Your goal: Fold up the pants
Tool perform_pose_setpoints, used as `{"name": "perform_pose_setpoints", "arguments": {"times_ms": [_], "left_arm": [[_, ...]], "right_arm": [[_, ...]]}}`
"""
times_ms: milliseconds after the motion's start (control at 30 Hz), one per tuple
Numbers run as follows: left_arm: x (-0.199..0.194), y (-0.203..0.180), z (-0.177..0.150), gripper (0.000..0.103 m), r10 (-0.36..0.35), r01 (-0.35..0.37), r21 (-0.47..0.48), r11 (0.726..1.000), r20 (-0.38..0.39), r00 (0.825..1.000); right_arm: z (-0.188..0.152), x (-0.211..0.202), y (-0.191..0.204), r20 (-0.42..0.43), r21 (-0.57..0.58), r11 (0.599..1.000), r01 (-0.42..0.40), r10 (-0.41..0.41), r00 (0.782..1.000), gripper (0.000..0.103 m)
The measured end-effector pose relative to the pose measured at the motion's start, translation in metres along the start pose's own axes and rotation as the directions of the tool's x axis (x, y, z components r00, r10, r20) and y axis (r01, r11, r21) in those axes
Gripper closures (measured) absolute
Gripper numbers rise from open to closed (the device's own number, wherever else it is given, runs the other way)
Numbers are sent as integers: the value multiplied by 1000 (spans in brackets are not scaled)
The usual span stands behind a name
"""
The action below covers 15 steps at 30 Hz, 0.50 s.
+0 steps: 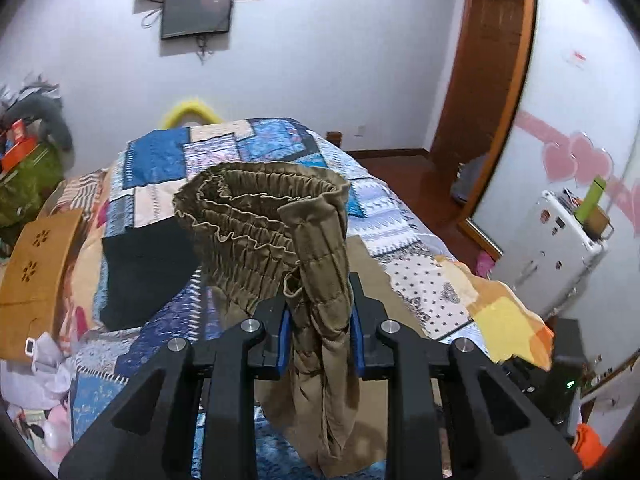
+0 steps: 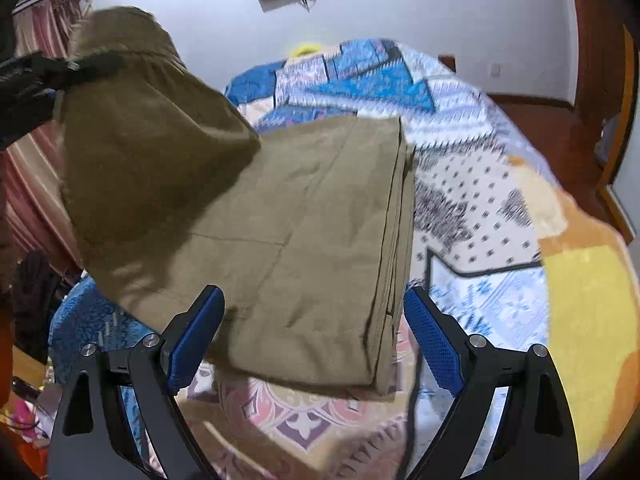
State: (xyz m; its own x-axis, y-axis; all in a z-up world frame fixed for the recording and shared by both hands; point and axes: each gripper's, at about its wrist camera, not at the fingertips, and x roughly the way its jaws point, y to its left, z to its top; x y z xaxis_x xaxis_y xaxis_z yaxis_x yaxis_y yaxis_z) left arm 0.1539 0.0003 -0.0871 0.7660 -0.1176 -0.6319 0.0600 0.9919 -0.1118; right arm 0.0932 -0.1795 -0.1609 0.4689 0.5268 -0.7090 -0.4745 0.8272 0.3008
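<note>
Nearest in the left wrist view, the left gripper [image 1: 320, 312] has its fingers pinching the gathered waistband end of the khaki pants [image 1: 272, 224], lifted clear of the bed [image 1: 420, 276]; in the right wrist view the right gripper [image 2: 314, 332] has its fingers spread wide, one to each side of the near end of the pants' flat folded part, which lies on the quilt; whether the left finger touches the cloth cannot be told. The legs look already laid one on the other, so the lengthwise fold seems done; bringing the raised waistband over the flat part looks to be what is left. Further up the bed a dark cloth [image 1: 144, 272] lies on the quilt, beside the pants; beyond, a screen [image 1: 196, 14] hangs on the wall; nothing seems to block the fold.
</note>
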Motion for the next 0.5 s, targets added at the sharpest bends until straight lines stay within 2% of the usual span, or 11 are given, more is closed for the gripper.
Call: {"name": "perform_pose_setpoints", "arguments": {"times_ms": [133, 233, 300, 433, 500], "left_arm": [[8, -17, 4, 79, -23, 23, 33, 999, -13, 1000], [14, -25, 8, 79, -65, 66, 35, 997, -34, 997], [18, -31, 10, 79, -93, 95, 36, 995, -51, 994], [33, -49, 11, 79, -170, 175, 41, 984, -116, 979], [41, -59, 10, 79, -186, 195, 52, 979, -143, 972]], "right_arm": [[-3, -18, -13, 34, 15, 998, 62, -62, 997, 13], [-13, -14, -29, -3, 39, 993, 112, -112, 994, 13], [-22, -4, -38, -49, 74, 992, 102, -99, 994, 13], [-28, 0, -49, -57, 165, 986, 33, -24, 998, 14], [-28, 0, -49, -60, 164, 986, 29, -20, 998, 14]]}}
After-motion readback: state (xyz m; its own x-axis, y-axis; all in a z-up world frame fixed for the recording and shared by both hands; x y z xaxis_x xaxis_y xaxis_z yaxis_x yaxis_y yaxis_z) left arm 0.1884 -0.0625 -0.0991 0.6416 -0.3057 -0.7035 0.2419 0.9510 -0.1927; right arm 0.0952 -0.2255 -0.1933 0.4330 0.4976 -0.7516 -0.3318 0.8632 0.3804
